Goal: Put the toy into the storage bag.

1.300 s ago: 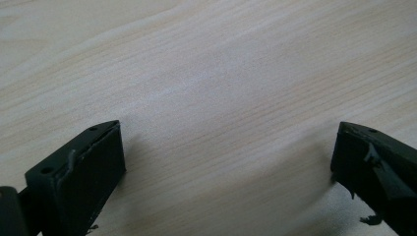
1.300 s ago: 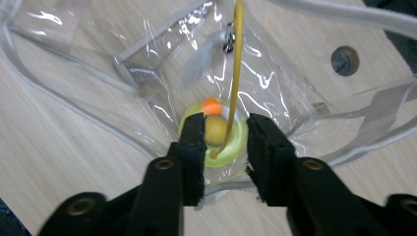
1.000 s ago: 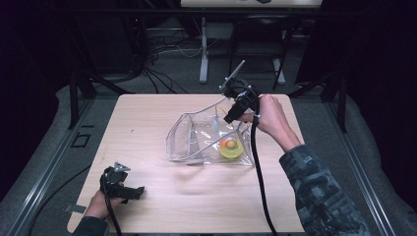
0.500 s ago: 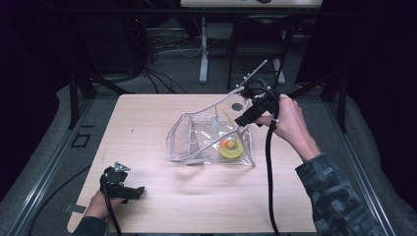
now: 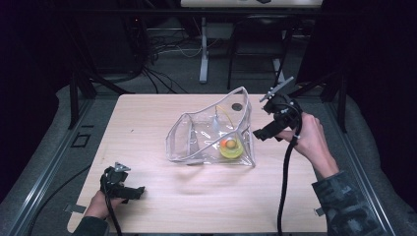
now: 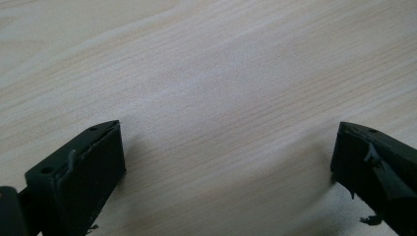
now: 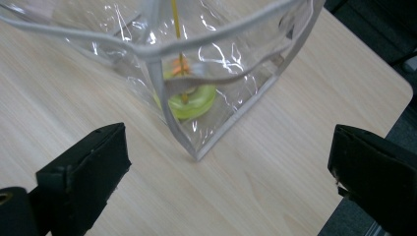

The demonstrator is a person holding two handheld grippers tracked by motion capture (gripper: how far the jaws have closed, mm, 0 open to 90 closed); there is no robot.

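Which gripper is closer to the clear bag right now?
Right. The right gripper sits open just beside the clear bag, apart from it; the left gripper rests near the table's front-left corner.

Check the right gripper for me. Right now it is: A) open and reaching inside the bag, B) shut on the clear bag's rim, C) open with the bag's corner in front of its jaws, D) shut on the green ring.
C: in the right gripper view the right gripper has its jaws spread wide with nothing between them, and the clear bag stands just ahead on the table, untouched.
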